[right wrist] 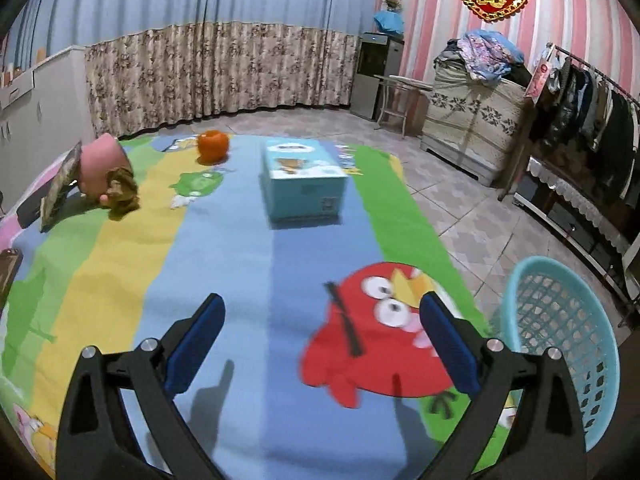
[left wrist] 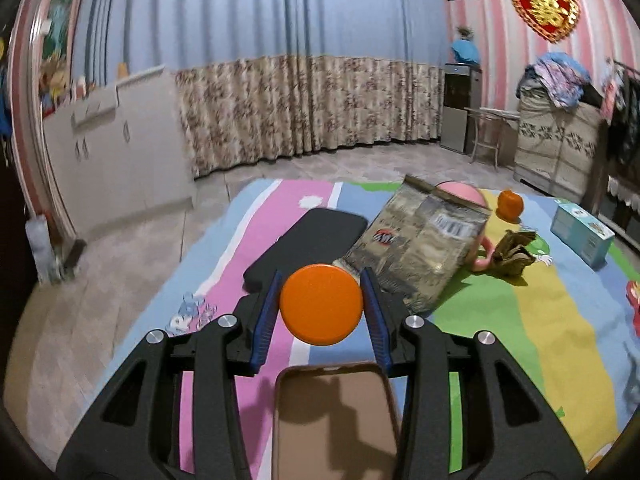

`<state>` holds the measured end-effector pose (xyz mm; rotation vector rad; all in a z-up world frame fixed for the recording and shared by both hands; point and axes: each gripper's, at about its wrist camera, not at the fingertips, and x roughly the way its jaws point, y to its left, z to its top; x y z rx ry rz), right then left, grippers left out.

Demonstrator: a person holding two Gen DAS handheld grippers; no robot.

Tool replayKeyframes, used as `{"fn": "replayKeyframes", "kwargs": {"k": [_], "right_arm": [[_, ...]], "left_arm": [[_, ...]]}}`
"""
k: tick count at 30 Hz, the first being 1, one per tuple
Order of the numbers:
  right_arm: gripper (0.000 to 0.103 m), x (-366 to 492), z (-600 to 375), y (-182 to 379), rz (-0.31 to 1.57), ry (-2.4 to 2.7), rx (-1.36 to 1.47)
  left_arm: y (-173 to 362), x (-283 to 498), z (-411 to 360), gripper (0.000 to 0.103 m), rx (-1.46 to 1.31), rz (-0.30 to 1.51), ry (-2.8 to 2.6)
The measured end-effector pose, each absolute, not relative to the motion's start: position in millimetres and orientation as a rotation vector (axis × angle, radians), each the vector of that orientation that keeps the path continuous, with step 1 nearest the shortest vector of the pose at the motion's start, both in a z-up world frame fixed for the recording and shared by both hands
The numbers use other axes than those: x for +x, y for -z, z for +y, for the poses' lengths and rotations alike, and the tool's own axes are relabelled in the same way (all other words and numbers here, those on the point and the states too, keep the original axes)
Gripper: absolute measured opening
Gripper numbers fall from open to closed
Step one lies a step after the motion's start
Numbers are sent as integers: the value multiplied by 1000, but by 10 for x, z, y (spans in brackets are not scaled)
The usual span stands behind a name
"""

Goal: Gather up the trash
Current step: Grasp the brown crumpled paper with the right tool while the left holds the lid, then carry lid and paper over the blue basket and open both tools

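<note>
The left gripper (left wrist: 322,306) is clamped on an orange round lid (left wrist: 321,304), its 2 blue pads touching the lid's left and right edges and holding it above the striped play mat (left wrist: 560,320). Just beyond the lid a clear plastic wrapper (left wrist: 420,240) leans against a pink cup (left wrist: 460,194); a barcode label shows on the wrapper, but its print is too blurred to read. A crumpled brown wrapper (left wrist: 514,254) lies beside the cup.

The right gripper (right wrist: 322,344) hangs with its jaws spread wide and nothing between them, over the mat's red cartoon bird (right wrist: 380,332). A turquoise mesh basket (right wrist: 560,340) stands just beside its right finger, off the mat's edge. A blue box (right wrist: 304,184) sits farther ahead; its writing is illegible.
</note>
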<state>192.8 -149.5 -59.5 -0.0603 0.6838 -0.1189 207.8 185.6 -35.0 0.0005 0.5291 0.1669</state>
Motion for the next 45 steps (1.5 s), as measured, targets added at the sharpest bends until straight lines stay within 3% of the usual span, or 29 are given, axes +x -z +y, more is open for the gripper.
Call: {"fn": "replayKeyframes", "kwargs": {"k": [10,24,26,28,31,45], "right_arm": [[96,2432,-705,439,654,-29,-92],[93,3074,75,649,712,-179,-155],[82,3121,122,668,731,-210,-149],[62,3166,181,698,756,-249,-152],[39,3157,206,726,772,-286,-143],[39,2215,-690,516,725,-203,-107]], "left_arm": [[356,2032,1835,39,-1,502,-178],[353,2001,1926,39,-48,474,-205],[362,2015,1928,39,-47,481,-204],[359,2014,1928,39,-47,479,-204],[361,2015,1926,39,-49,482,-203],[380,2066,1898,39,-44,507,-201]]}}
